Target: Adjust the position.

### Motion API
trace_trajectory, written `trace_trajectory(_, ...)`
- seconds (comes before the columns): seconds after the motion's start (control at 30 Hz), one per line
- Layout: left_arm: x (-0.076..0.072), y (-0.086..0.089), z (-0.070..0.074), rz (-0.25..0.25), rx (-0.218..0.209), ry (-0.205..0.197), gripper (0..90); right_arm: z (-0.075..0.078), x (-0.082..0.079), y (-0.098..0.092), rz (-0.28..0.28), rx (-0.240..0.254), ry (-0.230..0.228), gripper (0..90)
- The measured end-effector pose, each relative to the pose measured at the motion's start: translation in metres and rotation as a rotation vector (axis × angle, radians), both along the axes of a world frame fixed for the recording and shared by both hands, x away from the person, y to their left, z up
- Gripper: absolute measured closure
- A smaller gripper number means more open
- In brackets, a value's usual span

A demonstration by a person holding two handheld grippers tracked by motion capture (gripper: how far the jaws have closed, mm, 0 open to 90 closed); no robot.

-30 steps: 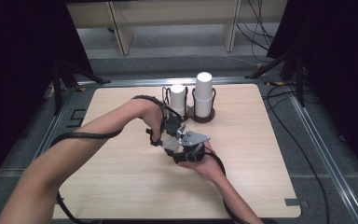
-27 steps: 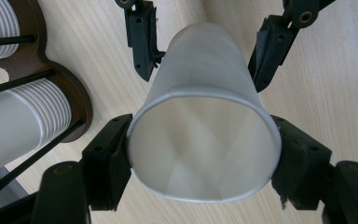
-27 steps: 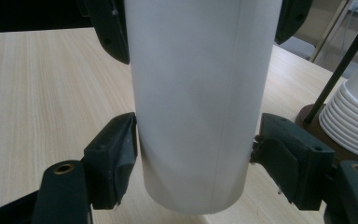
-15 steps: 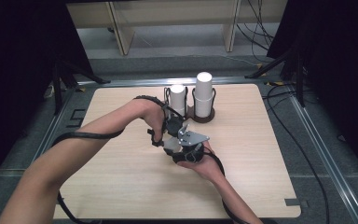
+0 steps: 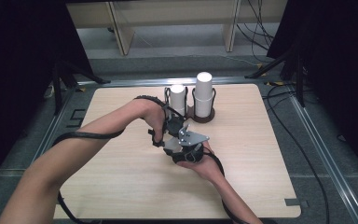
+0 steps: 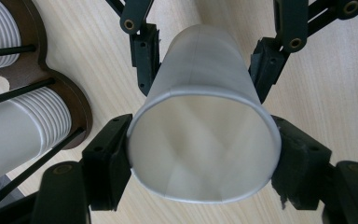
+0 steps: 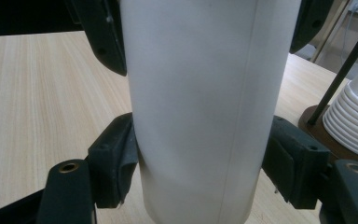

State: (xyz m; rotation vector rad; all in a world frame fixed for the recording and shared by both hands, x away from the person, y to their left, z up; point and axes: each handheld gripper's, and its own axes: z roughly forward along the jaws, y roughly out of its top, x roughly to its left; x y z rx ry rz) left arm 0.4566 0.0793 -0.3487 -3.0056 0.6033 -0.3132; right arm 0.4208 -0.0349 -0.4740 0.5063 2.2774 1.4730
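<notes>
- Left gripper view looks into the open mouth of a white paper cup (image 6: pixel 204 140); the left gripper (image 6: pixel 204 154) has its jaws clamped on the rim from both sides, pressing it slightly oval.
- Beyond that rim, the right gripper's pads (image 6: pixel 145 56) press on the same cup further along its wall; its jaws have just been closing onto it.
- Right gripper view shows the cup's side wall and seam between the jaws of the right gripper (image 7: pixel 200 163), a face the mouth-on view hides.
- Two grips on one cup suggest, I judge, pulling nested cups apart or a handover.
- High view puts both grippers close together above the table (image 5: pixel 121 186), with the cup between them hard to make out.
- Past the jaws stands a dark holder (image 5: pixel 200 116) with two cup stacks (image 5: pixel 204 91), likely the cup's source.
</notes>
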Motion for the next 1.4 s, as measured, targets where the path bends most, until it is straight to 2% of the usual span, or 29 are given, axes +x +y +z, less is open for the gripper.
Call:
trace_trajectory(0.33, -0.001, -0.001, 0.001, -0.005, -0.008, 0.002, 29.3, 0.000, 0.000, -0.001, 0.005, 0.003, 0.007, 34.4)
trace_trajectory(0.37, -0.001, -0.002, 0.002, -0.005, -0.007, 0.002, 29.3, 0.000, -0.001, 0.000, 0.004, 0.018, 0.022, 34.5)
trace_trajectory(0.73, -0.001, -0.002, 0.001, -0.008, -0.006, 0.004, 28.8, 0.000, 0.000, -0.001, 0.005, 0.013, 0.013, 35.3)
trace_trajectory(0.77, 0.000, -0.002, 0.002, -0.009, -0.008, 0.006, 28.4, -0.001, -0.003, 0.000, 0.004, 0.016, 0.037, 35.2)
trace_trajectory(0.83, 0.001, -0.001, 0.001, -0.008, -0.018, 0.010, 27.1, -0.001, -0.002, 0.000, 0.009, 0.014, 0.029, 35.1)
trace_trajectory(0.87, 0.001, 0.000, 0.001, -0.008, -0.022, 0.007, 26.2, 0.000, -0.002, 0.000, 0.002, 0.031, 0.031, 35.1)
trace_trajectory(1.07, 0.002, 0.005, 0.003, -0.019, -0.054, -0.009, 19.9, -0.003, 0.000, -0.003, -0.012, 0.015, 0.033, 35.0)
trace_trajectory(1.13, 0.003, 0.007, 0.005, -0.022, -0.078, -0.019, 18.6, -0.003, 0.000, -0.003, -0.009, 0.019, 0.033, 35.0)
trace_trajectory(1.2, 0.003, 0.009, 0.007, -0.021, -0.097, -0.024, 17.5, -0.002, 0.000, -0.004, -0.019, 0.015, 0.021, 35.0)
trace_trajectory(1.23, 0.003, 0.011, 0.008, -0.004, -0.105, -0.022, 17.2, -0.002, 0.001, -0.005, -0.018, 0.011, 0.023, 35.0)
trace_trajectory(1.33, 0.002, 0.015, 0.010, 0.006, -0.125, -0.031, 16.2, -0.001, 0.000, -0.008, -0.043, 0.016, 0.044, 35.0)
trace_trajectory(1.4, 0.002, 0.019, 0.011, 0.005, -0.143, -0.045, 15.5, -0.002, 0.001, -0.009, -0.035, 0.017, 0.027, 35.0)
